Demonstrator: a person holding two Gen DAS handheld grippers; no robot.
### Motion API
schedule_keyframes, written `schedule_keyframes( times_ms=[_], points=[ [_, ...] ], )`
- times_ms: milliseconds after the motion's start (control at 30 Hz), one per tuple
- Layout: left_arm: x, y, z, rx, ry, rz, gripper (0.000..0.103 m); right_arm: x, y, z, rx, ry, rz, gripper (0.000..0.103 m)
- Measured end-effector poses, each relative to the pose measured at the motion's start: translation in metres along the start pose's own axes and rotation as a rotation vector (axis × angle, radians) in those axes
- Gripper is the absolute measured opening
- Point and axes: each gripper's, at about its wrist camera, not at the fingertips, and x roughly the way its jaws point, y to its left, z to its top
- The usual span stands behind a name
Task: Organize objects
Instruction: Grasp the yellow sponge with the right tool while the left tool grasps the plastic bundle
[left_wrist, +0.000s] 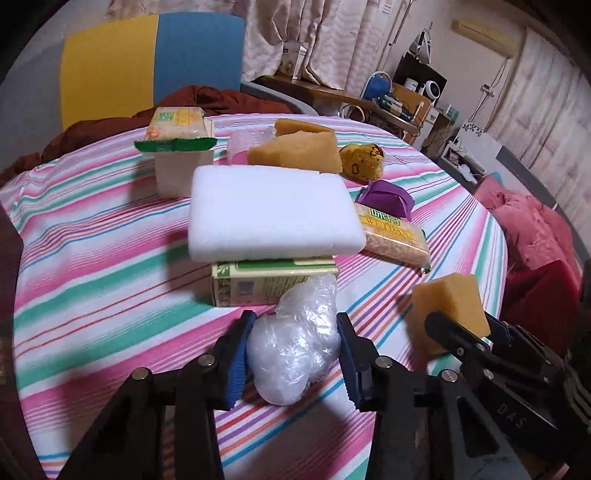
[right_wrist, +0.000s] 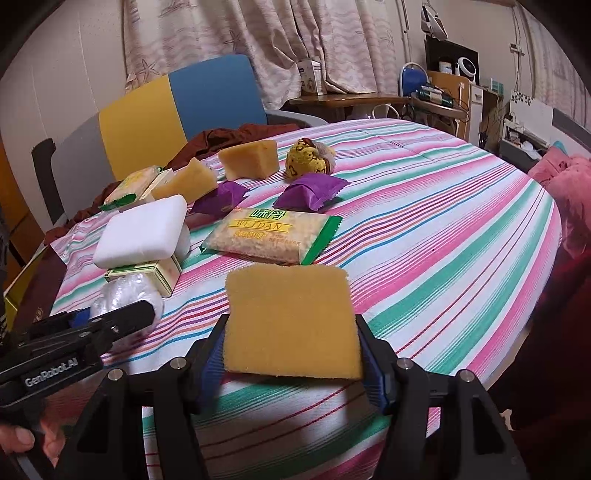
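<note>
Left wrist view: the left hand-held gripper (left_wrist: 293, 360) pinches a crumpled clear plastic bag (left_wrist: 295, 347) on the striped bench (left_wrist: 92, 288); the right hand-held gripper (right_wrist: 291, 354) holds a yellow sponge (right_wrist: 291, 321); the slippery, squashy bag may slide free when lifted

Left wrist view looked forward and down along own fingers, close over striped tablecloth (left_wrist: 92, 258). Right wrist view did likewise from farther right. Both shared white foam block (left_wrist: 273, 210) (right_wrist: 142, 230), each catching other gripper at lower frame edge.
</note>
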Motion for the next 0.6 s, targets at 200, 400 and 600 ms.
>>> schedule_keyframes(
  times_ms=[200,400,600],
  points=[
    [-0.016,0.006,-0.017,0.003,-0.029,0.007,0.040,-0.001,0.004,0.001,0.002,0.022,-0.024,0.063],
    [-0.049,0.014,-0.040,-0.039,-0.034,0.010,0.039,-0.004,0.012,-0.003,-0.011,0.034,-0.039,0.063],
    [-0.093,0.029,-0.063,-0.092,-0.079,0.012,0.039,-0.006,0.025,-0.008,-0.027,0.047,-0.024,0.063]
  ],
)
